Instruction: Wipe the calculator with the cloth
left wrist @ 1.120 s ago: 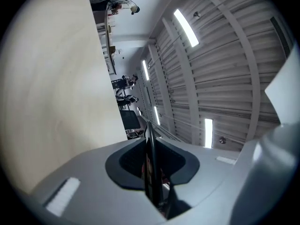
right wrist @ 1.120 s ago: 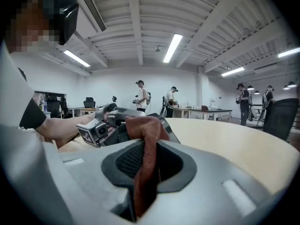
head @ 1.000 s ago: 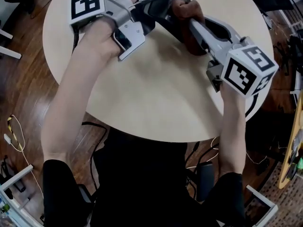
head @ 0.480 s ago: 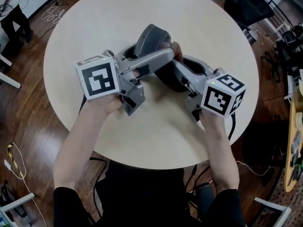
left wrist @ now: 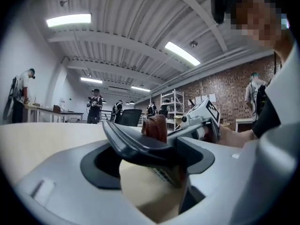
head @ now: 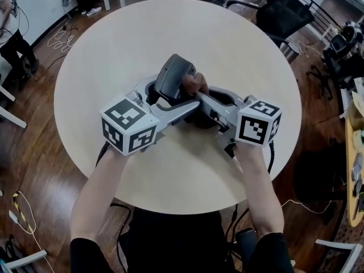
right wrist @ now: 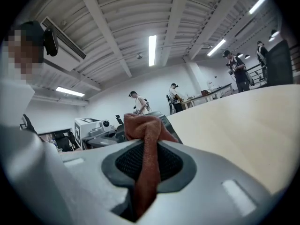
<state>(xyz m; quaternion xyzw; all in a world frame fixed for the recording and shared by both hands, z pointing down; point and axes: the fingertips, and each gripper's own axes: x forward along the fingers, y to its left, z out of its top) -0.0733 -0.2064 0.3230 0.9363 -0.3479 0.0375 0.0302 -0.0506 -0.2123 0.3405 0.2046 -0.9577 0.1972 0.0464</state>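
Two hazards apply at this stage. Left gripper (left wrist: 150, 154): the jaws have just been opening and now stand spread wide. The calculator (head: 172, 75) lies tilted between them over the middle of the round table (head: 227, 44), one edge raised, and appears propped against the pads rather than clamped. Right gripper (right wrist: 148, 159): the jaws are clenched on the rust-brown cloth (right wrist: 146, 124), with a bunched end protruding past the tips just beside the calculator's raised edge and apparently touching it. Hazard one: pressure from the cloth side would likely tip the loose calculator over or slide it out of the left jaws onto the tabletop, because no firm grip opposes the stroke. Hazard two: only a small wad of cloth is presented, so the hard jaw tips may strike the keys or casing if a stroke runs too deep. Re-clamp before wiping and keep strokes light.
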